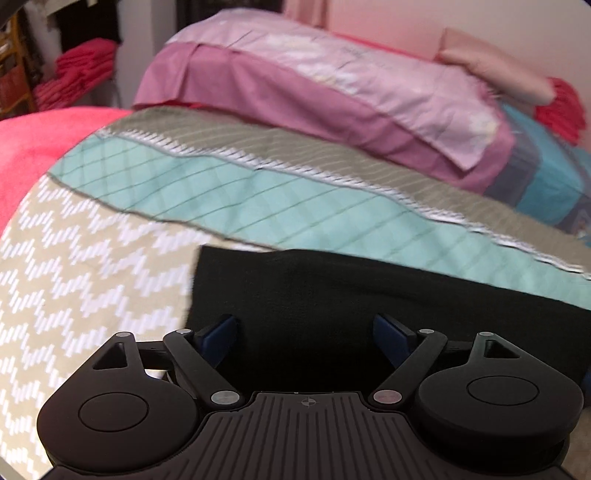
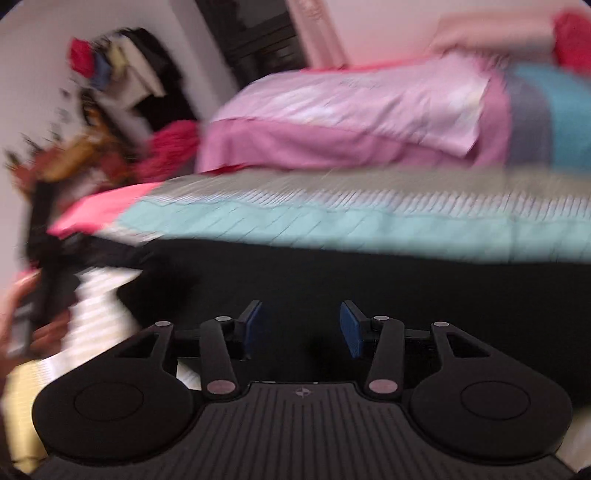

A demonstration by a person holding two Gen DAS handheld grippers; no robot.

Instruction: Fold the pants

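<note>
Patterned quilt [image 1: 92,258], black pants [image 1: 332,295] flat — pink pillow [image 1: 332,85] behind

Quilted bed [image 1: 110,258], pink wall [image 1: 388,22]

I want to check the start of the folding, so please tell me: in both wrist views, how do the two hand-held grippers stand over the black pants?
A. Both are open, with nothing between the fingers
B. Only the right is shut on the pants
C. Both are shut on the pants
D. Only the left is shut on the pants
A: the left hand-held gripper and the right hand-held gripper both show their blue fingers spread apart, with the black pants lying flat beyond them, not pinched.
</note>
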